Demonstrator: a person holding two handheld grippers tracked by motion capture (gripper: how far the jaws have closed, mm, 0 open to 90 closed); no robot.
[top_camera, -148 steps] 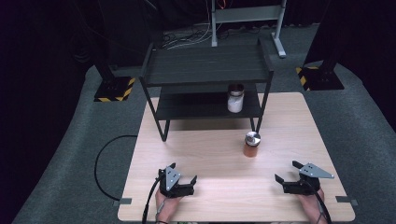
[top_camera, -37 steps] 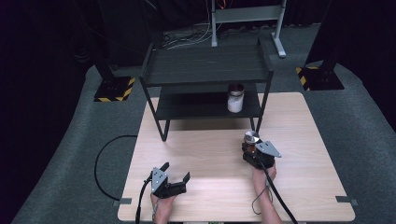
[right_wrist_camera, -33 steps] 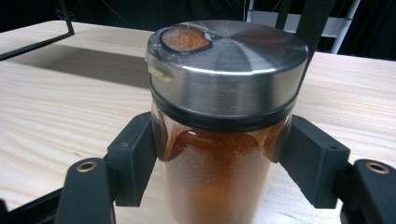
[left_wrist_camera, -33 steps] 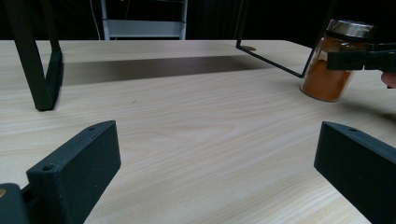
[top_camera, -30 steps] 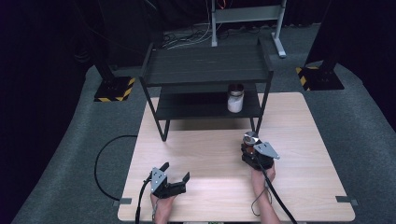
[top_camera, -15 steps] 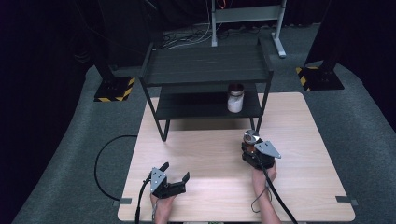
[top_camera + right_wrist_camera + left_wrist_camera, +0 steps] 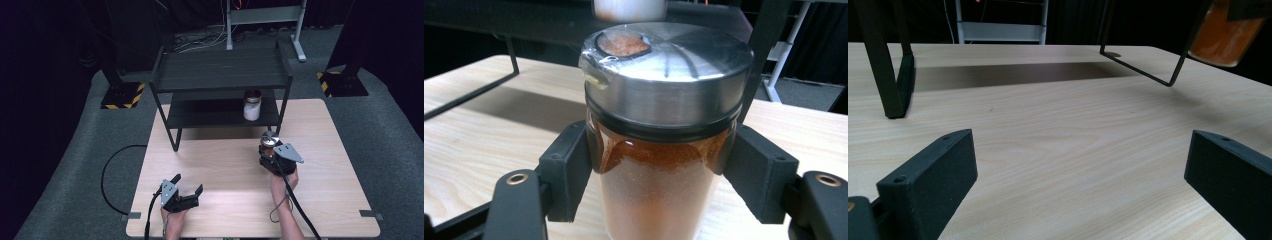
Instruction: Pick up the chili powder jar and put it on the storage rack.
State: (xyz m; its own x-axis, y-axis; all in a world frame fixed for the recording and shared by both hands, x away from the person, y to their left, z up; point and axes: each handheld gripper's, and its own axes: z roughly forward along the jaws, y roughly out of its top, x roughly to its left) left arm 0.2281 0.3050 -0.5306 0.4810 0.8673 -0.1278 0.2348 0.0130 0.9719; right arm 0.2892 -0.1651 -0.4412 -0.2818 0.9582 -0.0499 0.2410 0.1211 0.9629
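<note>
A glass spice jar (image 7: 659, 200) of orange powder with a steel lid (image 7: 669, 65) stands upright between the jaws of my right gripper (image 7: 664, 165), which is shut on its sides. In the high view the jar (image 7: 270, 139) and right gripper (image 7: 270, 150) are at the table's middle right, just in front of the black rack (image 7: 220, 70). The left gripper view has the jar (image 7: 1228, 35) at the upper right, its base seemingly a little above the tabletop. My left gripper (image 7: 188, 183) rests open near the front edge, nothing between its jaws (image 7: 1080, 165).
A white jar (image 7: 251, 106) with a dark lid stands on the rack's lower shelf (image 7: 200, 117), right side. The rack's legs (image 7: 895, 65) stand on the wooden table (image 7: 325, 200). A black cable (image 7: 107, 175) loops on the floor at the left.
My right gripper left the front right edge, reached the spice jar and shut on it. Over the last second it has barely moved. The left gripper shifted slightly nearer the front edge.
</note>
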